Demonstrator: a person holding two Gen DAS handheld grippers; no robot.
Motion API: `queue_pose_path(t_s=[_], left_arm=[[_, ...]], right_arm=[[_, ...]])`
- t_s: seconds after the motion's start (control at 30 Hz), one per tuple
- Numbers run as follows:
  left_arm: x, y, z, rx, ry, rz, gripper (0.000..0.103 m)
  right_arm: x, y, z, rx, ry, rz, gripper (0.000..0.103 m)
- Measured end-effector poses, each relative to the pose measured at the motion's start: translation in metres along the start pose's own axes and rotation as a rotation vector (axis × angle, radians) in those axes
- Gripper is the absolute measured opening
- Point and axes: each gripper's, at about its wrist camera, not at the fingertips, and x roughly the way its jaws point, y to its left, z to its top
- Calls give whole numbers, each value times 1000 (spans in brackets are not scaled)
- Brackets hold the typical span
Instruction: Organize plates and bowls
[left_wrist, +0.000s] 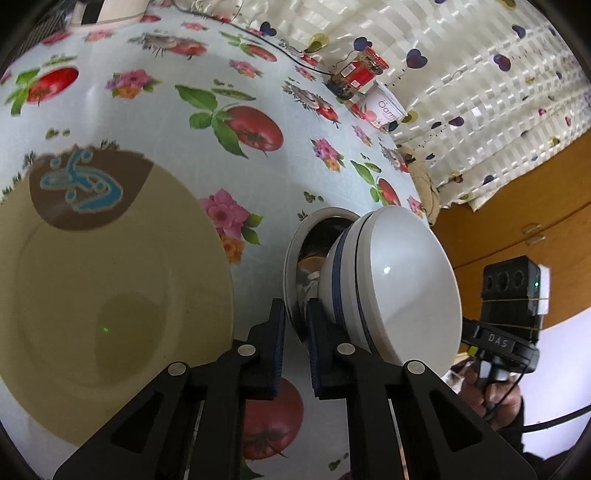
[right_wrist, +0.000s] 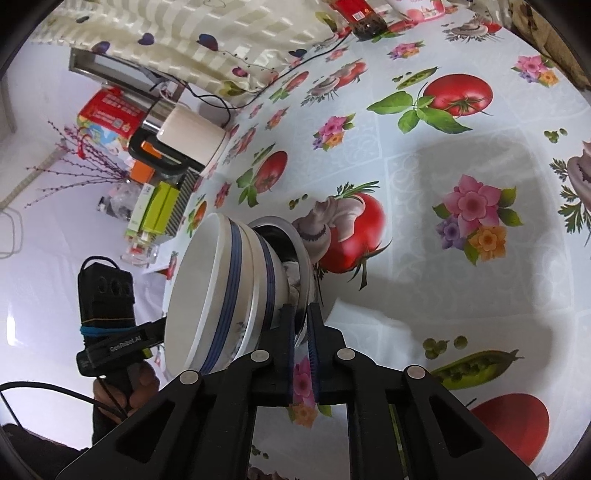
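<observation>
A steel bowl (left_wrist: 295, 251) holds two nested white bowls with blue stripes (left_wrist: 388, 288). My left gripper (left_wrist: 295, 317) is shut on the steel bowl's rim on one side. My right gripper (right_wrist: 301, 321) is shut on the same rim (right_wrist: 301, 254) from the opposite side, and the white bowls (right_wrist: 218, 291) sit in it. The stack is held tilted above the table. A large cream plate (left_wrist: 110, 280) with a brown and blue motif lies on the tablecloth to the left of my left gripper.
The table has a floral and tomato cloth (right_wrist: 461, 166). A jar (left_wrist: 356, 74) and a white tub (left_wrist: 386, 107) stand by the curtain. A kettle (right_wrist: 184, 136), boxes (right_wrist: 110, 114) and packets (right_wrist: 159, 206) sit at the table's far side. A wooden cabinet (left_wrist: 517, 221) is at the right.
</observation>
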Motion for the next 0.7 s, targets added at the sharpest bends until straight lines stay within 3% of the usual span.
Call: queue_pose_path(t_s=[0.4,0.7], left_arm=[[-10,-4,5,0,-22,24,10],[-45,-3,9,-20,-79,51,9]], right_arm=[[2,8,4,-1,3,-11,8],[4,38,16,-46,15,-17,8]])
